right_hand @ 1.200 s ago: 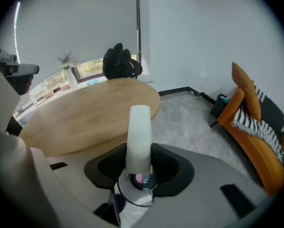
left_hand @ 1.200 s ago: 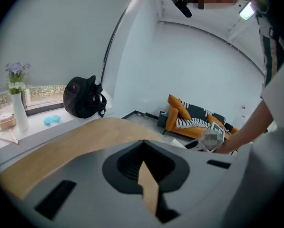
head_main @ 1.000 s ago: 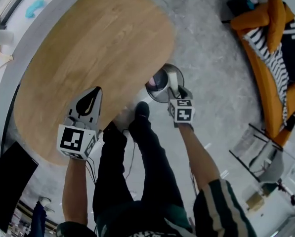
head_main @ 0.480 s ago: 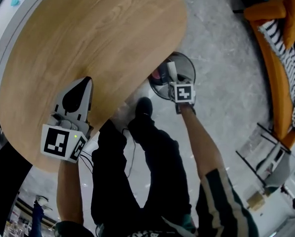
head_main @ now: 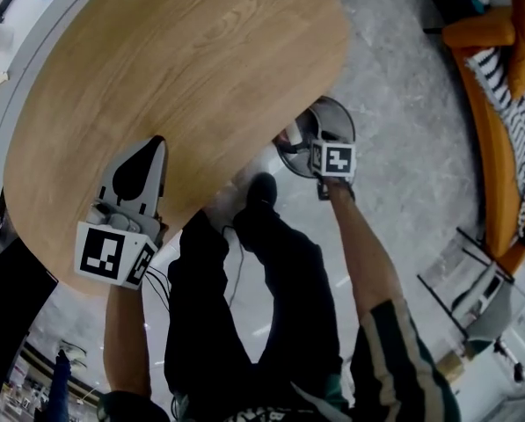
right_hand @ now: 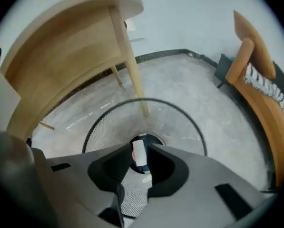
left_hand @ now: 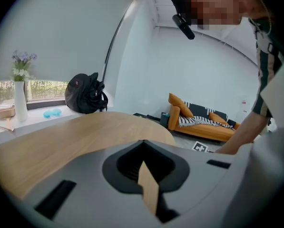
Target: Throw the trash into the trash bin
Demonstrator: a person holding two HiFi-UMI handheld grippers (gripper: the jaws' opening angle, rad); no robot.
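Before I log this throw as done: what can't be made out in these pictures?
Right gripper view: the white trash between the right gripper's jaws, which have just been closing, is too small to identify.
Head view: that gripper's marker cube covers part of the trash bin and its contents.
Left gripper view: the blue thing on the sill is too small to name.

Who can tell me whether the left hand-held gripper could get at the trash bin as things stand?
Probably not directly. The left hand-held gripper hangs over the table, while the trash bin stands on the floor past the table's edge, with the tabletop between them.
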